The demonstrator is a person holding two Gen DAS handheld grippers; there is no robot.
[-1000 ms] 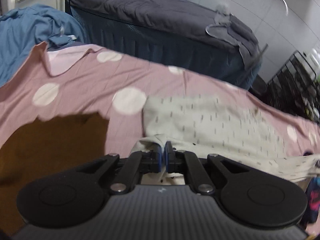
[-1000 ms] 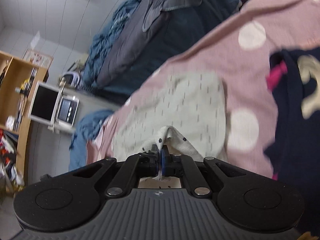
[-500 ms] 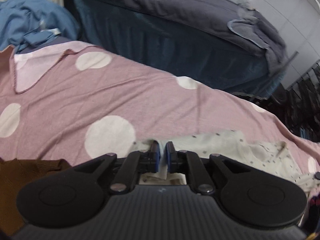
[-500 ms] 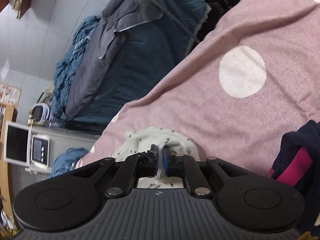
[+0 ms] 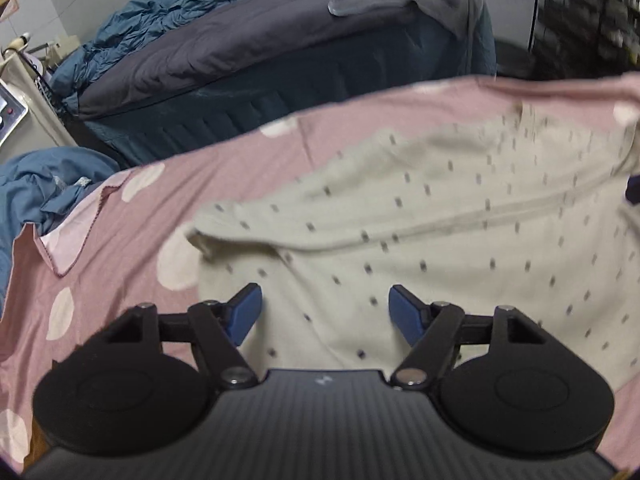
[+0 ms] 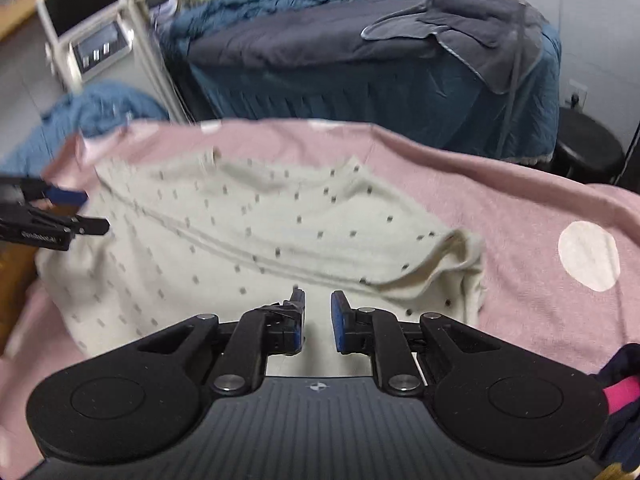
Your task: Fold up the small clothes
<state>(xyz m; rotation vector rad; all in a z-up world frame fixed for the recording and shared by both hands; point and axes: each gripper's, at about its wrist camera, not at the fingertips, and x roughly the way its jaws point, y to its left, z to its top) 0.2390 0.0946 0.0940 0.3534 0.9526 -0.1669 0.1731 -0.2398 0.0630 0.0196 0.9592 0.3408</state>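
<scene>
A cream garment with small dark dashes lies spread on the pink polka-dot sheet; it also shows in the right wrist view. Its near edge is folded over on itself, with a rolled fold at its left end and its right end. My left gripper is wide open just above the garment's near part, holding nothing. My right gripper is open with a narrow gap over the garment's near edge, empty. The left gripper's fingers show at the far left of the right wrist view.
A dark navy garment with pink lies at my right. A brown cloth lies at the left. A dark blue bed stands beyond the sheet, with blue bedding, a white machine, a black stool.
Both grippers have let go of the cream garment and opened. The garment, held up by its edge before, now lies spread and folded on the sheet. Both grippers have drawn back.
</scene>
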